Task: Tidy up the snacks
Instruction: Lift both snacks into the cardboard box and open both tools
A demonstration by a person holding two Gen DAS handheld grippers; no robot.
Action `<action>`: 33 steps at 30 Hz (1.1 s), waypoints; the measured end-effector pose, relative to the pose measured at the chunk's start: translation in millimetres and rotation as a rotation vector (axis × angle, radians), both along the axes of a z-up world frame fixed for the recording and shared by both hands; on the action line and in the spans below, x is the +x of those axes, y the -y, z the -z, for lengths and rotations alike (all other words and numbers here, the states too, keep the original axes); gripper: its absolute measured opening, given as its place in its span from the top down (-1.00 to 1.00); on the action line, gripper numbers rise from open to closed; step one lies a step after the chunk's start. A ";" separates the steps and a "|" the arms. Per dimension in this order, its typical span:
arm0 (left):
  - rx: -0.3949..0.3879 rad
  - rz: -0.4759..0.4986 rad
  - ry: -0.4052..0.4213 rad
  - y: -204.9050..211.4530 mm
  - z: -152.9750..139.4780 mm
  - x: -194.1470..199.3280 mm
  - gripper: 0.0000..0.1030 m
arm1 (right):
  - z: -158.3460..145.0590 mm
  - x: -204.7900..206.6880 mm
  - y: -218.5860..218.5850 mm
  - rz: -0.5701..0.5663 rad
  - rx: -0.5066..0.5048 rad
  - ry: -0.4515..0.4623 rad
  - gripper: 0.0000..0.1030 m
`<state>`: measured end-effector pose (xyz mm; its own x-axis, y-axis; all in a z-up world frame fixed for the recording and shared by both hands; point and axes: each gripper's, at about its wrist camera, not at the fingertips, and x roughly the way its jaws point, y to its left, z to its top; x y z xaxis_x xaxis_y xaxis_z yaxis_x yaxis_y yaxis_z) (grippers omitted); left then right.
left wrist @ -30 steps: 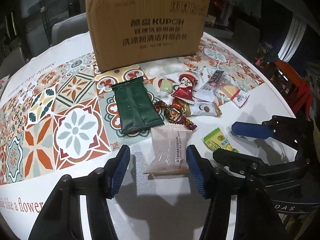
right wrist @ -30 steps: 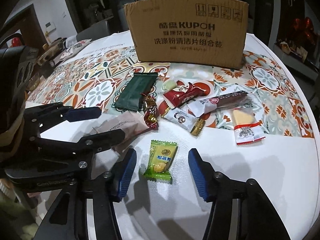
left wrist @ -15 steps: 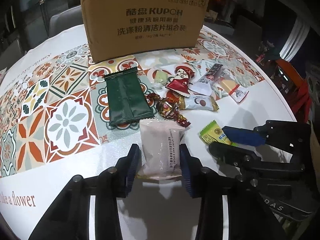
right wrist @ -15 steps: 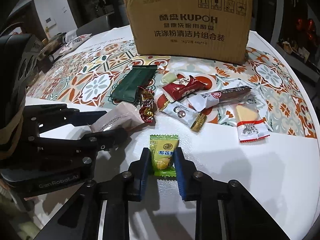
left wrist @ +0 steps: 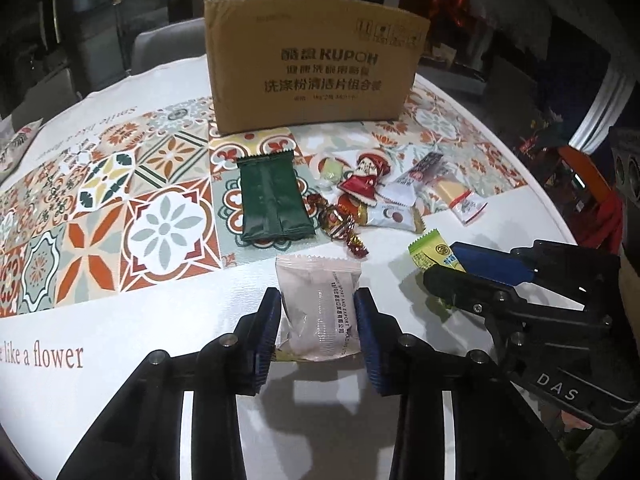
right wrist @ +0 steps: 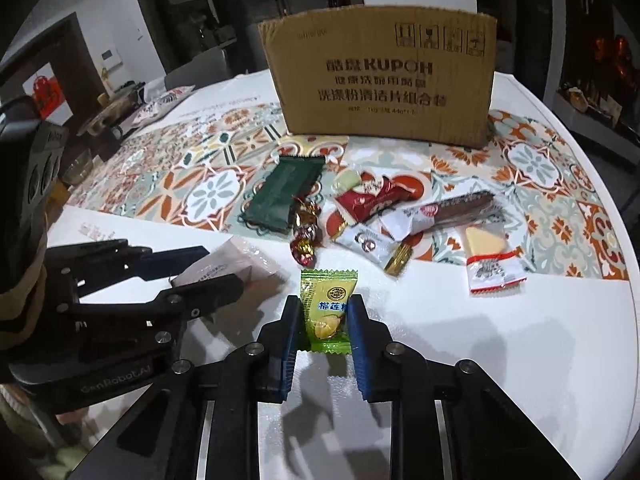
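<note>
At the bottom centre of the left wrist view, the left gripper [left wrist: 318, 320] has its jaws clamped on a pale pink, crinkle-edged plastic snack packet [left wrist: 318, 308] with small black print, having just closed. In the right wrist view, the right gripper [right wrist: 324, 322] grips a small green and yellow candy wrapper [right wrist: 327, 308] at lower centre. Both lie on the white round desk [right wrist: 500, 340]. Beyond, mid-frame, lies a dark green foil packet [left wrist: 272, 202] beside a cluster of red, white and gold wrapped sweets [left wrist: 372, 200]. At the top stands a brown cardboard box [left wrist: 314, 68].
</note>
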<state>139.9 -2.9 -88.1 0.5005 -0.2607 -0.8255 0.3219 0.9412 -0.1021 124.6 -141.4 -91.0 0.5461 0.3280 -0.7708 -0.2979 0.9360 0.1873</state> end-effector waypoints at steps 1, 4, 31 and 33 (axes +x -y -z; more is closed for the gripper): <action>-0.002 -0.004 0.006 -0.6 -2.8 -1.2 0.28 | -3.1 -1.0 0.6 0.000 0.001 0.009 0.51; 0.001 -0.018 0.035 -0.9 -13.4 -4.3 0.28 | -11.1 -2.4 2.3 -0.005 0.005 0.029 0.51; -0.014 -0.066 0.375 9.4 -149.5 25.6 0.28 | -139.2 32.8 28.9 0.019 0.041 0.344 0.51; -0.016 -0.069 0.392 10.7 -160.1 33.4 0.28 | -148.4 36.2 29.2 0.019 0.038 0.364 0.51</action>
<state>173.4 -13.6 72.0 0.7937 -0.2267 -0.5644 0.2754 0.9613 0.0010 160.8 -170.6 57.4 0.7887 0.3399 -0.5123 -0.3343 0.9364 0.1065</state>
